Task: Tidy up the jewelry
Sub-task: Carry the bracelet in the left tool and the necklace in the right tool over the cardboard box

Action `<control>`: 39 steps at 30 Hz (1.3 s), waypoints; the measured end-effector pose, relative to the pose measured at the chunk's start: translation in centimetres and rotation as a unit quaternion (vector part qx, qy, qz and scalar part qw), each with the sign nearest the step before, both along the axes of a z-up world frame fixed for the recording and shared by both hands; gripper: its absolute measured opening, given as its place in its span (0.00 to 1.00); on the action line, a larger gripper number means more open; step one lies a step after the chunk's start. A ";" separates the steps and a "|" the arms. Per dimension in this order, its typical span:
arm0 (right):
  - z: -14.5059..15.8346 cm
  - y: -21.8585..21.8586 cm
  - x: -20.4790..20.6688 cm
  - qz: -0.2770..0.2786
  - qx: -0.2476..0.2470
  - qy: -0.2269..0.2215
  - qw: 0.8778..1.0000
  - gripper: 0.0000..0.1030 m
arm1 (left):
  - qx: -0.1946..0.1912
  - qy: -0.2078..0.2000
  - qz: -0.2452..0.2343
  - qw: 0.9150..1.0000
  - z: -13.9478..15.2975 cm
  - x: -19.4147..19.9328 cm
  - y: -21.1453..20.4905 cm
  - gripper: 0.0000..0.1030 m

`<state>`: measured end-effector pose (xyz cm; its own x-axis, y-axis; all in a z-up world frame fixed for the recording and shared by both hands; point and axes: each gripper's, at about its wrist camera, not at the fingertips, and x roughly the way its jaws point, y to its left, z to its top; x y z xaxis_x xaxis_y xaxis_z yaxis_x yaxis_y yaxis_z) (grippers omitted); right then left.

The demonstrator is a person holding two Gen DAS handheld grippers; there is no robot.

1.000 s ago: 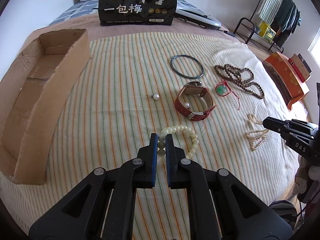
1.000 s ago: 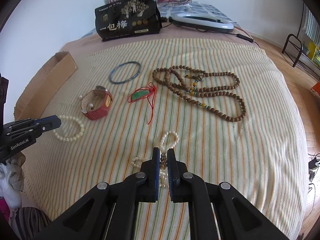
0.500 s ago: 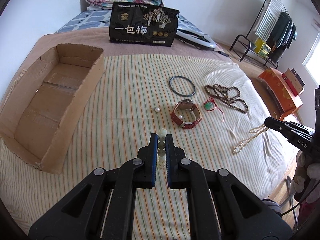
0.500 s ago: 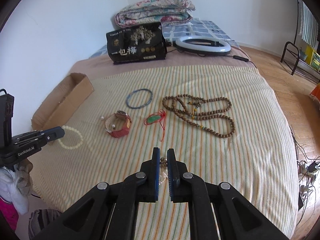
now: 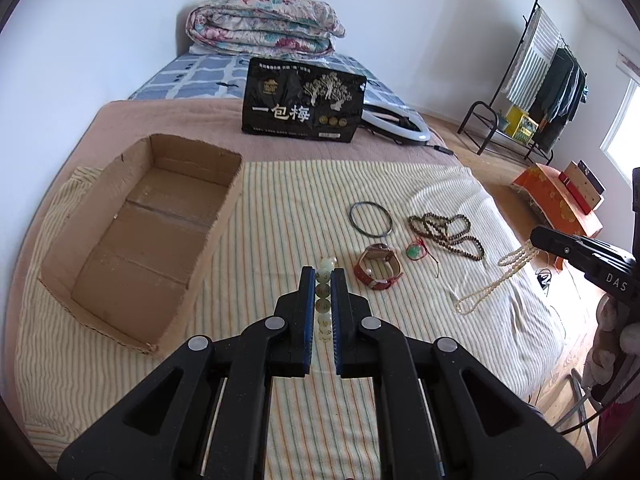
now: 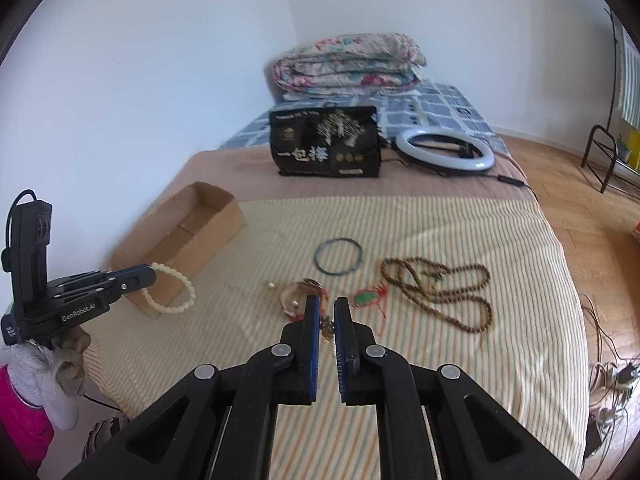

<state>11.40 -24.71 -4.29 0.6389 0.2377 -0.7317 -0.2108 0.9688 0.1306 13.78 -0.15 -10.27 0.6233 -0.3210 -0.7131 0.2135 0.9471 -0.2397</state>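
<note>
My left gripper (image 5: 322, 276) is shut on a pale bead bracelet (image 5: 323, 300), held high above the striped cloth; from the right wrist view the bracelet (image 6: 174, 292) hangs from it near the open cardboard box (image 5: 136, 236). My right gripper (image 6: 327, 312) is shut on a pearl necklace (image 6: 328, 326); in the left wrist view the necklace (image 5: 492, 280) dangles from it. On the cloth lie a red-strap watch (image 5: 378, 270), a dark bangle (image 5: 370, 219), a green pendant on red cord (image 5: 416, 251), a brown bead necklace (image 5: 448, 230) and a loose pearl (image 6: 270, 285).
A black snack bag (image 5: 304, 106) stands at the back, with a ring light (image 5: 396, 120) beside it and a folded quilt (image 5: 264, 26) behind. A clothes rack (image 5: 532, 92) and an orange box (image 5: 560, 204) stand off the bed's right side.
Both grippers have lifted up and back from the cloth, carrying the bead bracelet and the pearl necklace into the air. The box now shows more fully to the left.
</note>
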 end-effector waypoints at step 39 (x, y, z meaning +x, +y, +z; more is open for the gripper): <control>2.1 21.0 10.8 0.157 0.029 -0.034 0.987 0.04 | -0.002 -0.022 0.107 0.994 0.6 2.2 14.7 0.05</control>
<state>22.18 -3.73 -2.15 0.5746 0.4720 -0.6686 -0.5103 0.8453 0.1582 15.97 14.59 -9.67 0.7078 -0.1800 -0.6831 0.0166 0.9710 -0.2386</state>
